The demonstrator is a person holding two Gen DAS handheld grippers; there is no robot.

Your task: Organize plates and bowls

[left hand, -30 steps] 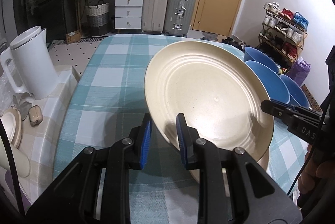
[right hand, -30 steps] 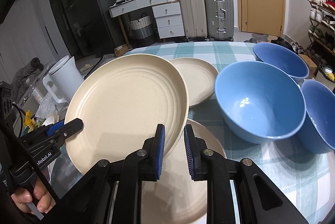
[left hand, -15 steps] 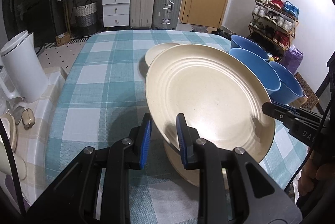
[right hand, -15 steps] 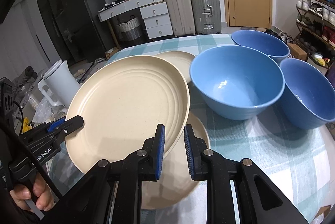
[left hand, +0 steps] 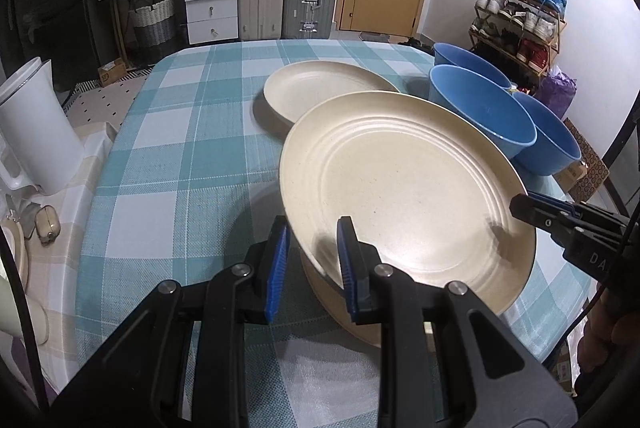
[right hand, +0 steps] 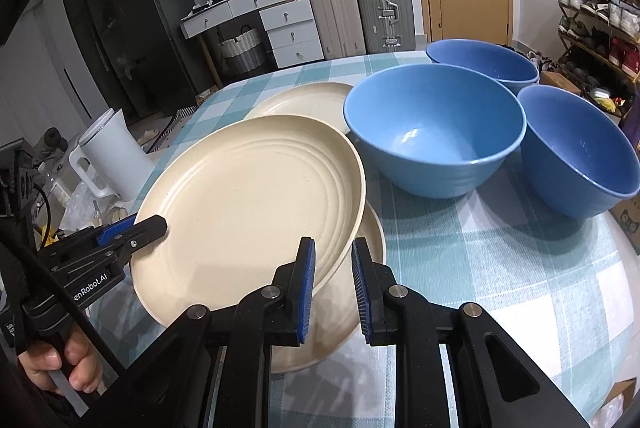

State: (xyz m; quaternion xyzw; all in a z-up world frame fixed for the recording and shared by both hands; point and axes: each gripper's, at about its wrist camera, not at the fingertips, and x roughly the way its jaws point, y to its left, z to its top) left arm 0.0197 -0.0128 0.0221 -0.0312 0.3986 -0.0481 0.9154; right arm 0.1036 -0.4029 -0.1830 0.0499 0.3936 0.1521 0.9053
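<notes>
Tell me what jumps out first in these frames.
A large cream plate held off the table, the left gripper and right gripper each at its rim, above a second plate. Behind stand three blue bowls and a third plate.

Open cloth (left hand: pixel 180 156) to the left; blue bowls (right hand: pixel 434 132) & far plate (left hand: pixel 320 88) crowd right/ahead.

Left gripper (left hand: pixel 310 260) and right gripper (right hand: pixel 333 284): each clamped on opposite plate rims, held level.
</notes>
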